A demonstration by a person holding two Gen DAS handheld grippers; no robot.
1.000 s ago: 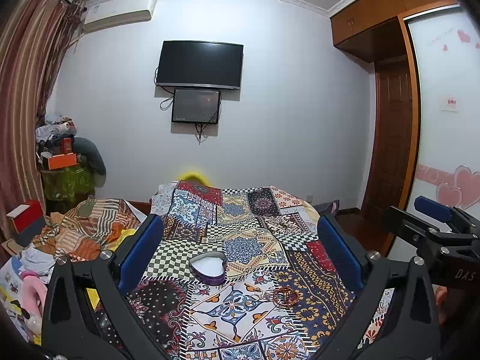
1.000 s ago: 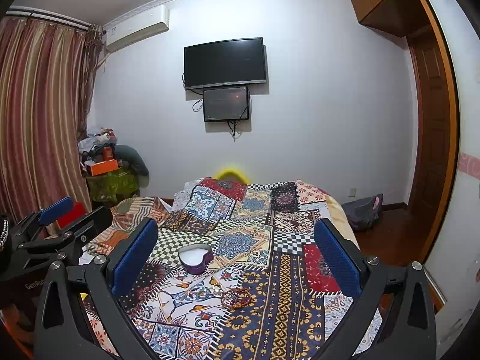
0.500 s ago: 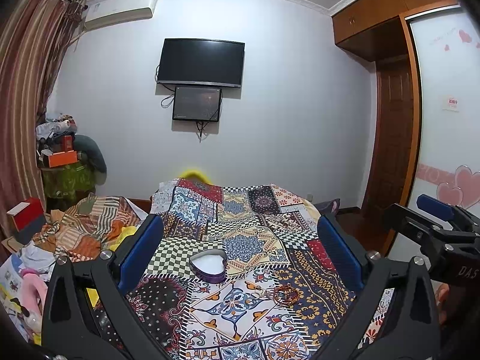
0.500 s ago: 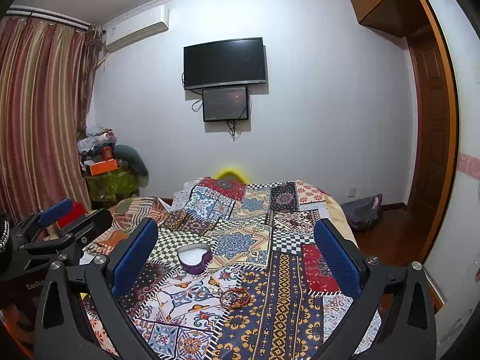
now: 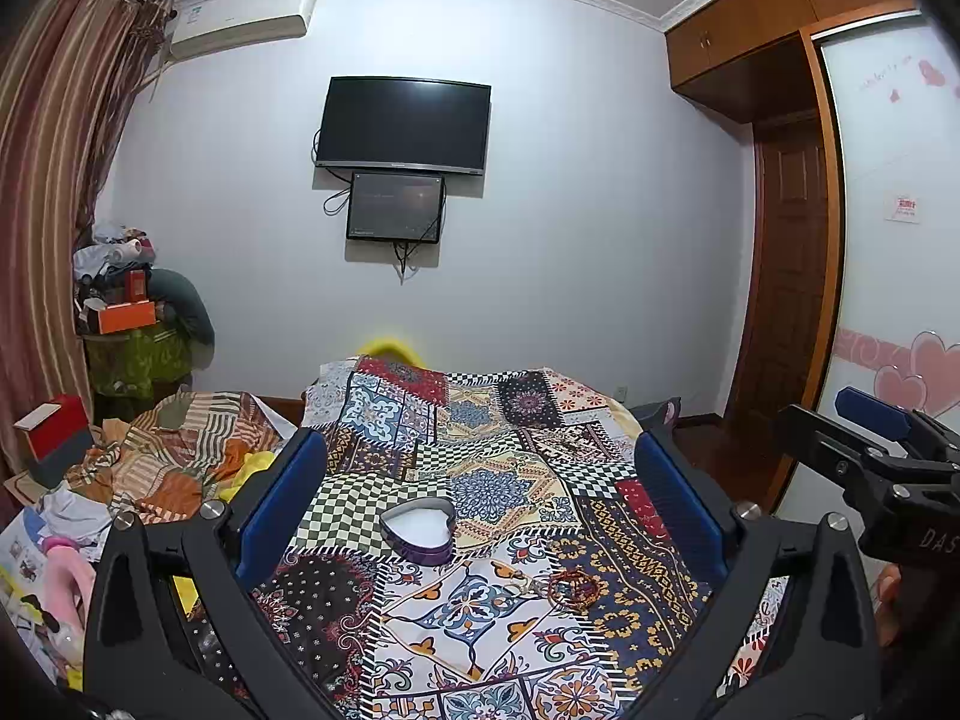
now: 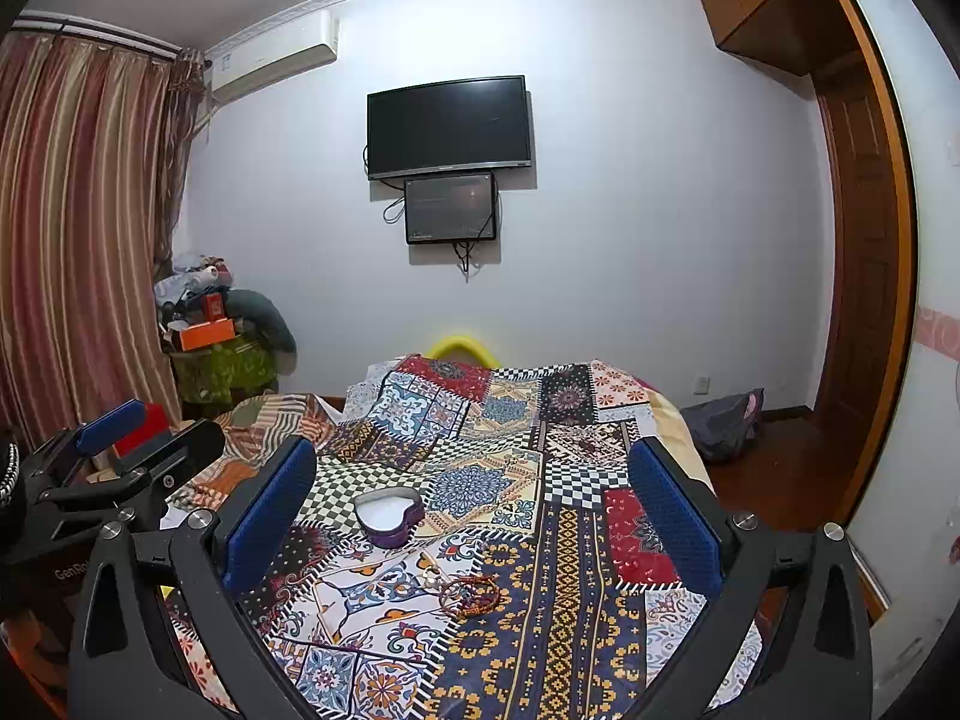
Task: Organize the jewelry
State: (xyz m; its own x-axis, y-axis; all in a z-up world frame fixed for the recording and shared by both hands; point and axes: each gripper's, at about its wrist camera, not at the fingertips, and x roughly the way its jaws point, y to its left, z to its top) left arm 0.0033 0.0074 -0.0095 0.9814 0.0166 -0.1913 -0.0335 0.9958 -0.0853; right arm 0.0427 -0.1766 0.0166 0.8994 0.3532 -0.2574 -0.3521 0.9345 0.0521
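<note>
A purple heart-shaped box [image 5: 418,528] with a white inside sits open on the patterned bedspread [image 5: 480,456]; the right wrist view shows the same box [image 6: 389,516]. A red beaded bracelet [image 5: 573,587] lies nearer and to the right of it, with a small pale trinket [image 5: 521,583] beside it. In the right wrist view the bracelet [image 6: 471,594] and trinket [image 6: 431,576] lie below the box. My left gripper [image 5: 480,504] is open and held above the bed, nothing between its blue pads. My right gripper [image 6: 474,498] is open too, empty.
A striped blanket and clutter [image 5: 162,456] lie left of the bed. A red box [image 5: 54,429] and a loaded stand [image 5: 138,336] are by the curtain. A TV [image 5: 403,123] hangs on the far wall. A wardrobe door [image 5: 786,300] is on the right.
Both views have barely shifted; the box and bracelet lie where they were. Both grippers stay open.
</note>
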